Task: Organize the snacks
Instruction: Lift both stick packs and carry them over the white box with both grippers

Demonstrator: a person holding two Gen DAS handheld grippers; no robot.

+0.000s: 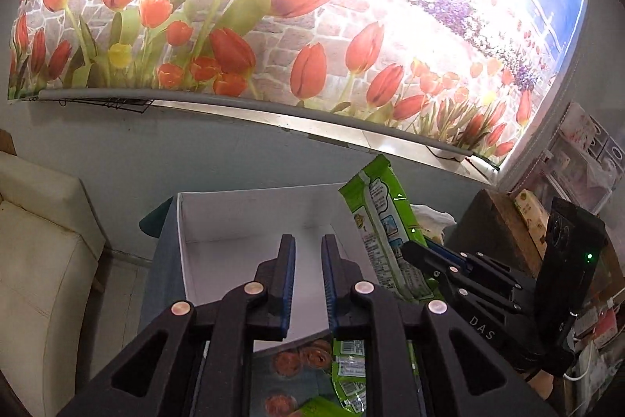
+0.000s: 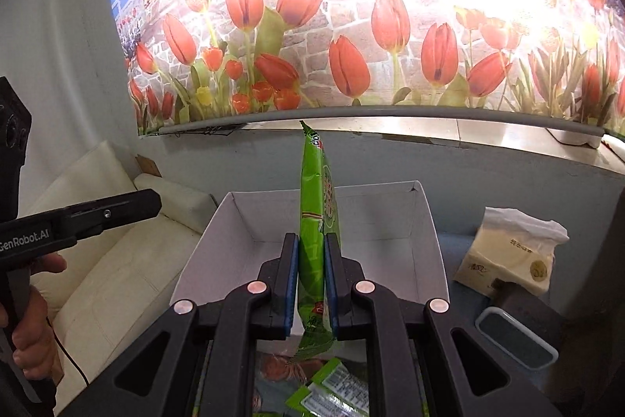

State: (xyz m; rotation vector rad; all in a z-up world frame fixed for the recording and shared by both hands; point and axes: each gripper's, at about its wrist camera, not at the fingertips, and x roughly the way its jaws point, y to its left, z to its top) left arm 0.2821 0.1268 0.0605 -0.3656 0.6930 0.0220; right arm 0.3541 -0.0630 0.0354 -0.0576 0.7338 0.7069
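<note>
Right claw (image 2: 311, 280) clamped on a green snack packet (image 2: 314, 206), blue pads pressing its flat faces near the lower end. The packet stands edge-on and nearly upright, top corner up against the tulip mural (image 2: 351, 45), tail hanging below the jaws. Held by the thin sides this way, it should probably slip narrow-end down into the white box (image 2: 425, 221) without catching the walls. The box sits open and looks empty, straight ahead of and below the packet, so the step in hand appears to be carrying the packet over the box for release. Left claw (image 1: 307, 284) is closed down to a narrow gap with nothing between its pads; it hangs beside the right one over the near box edge, likely just out of the way. More green packets (image 1: 349, 378) and round reddish snacks (image 1: 300, 358) lie on the bench below both claws, waiting. A tissue pack (image 2: 511, 253) sits right of the box, apart from it.
</note>
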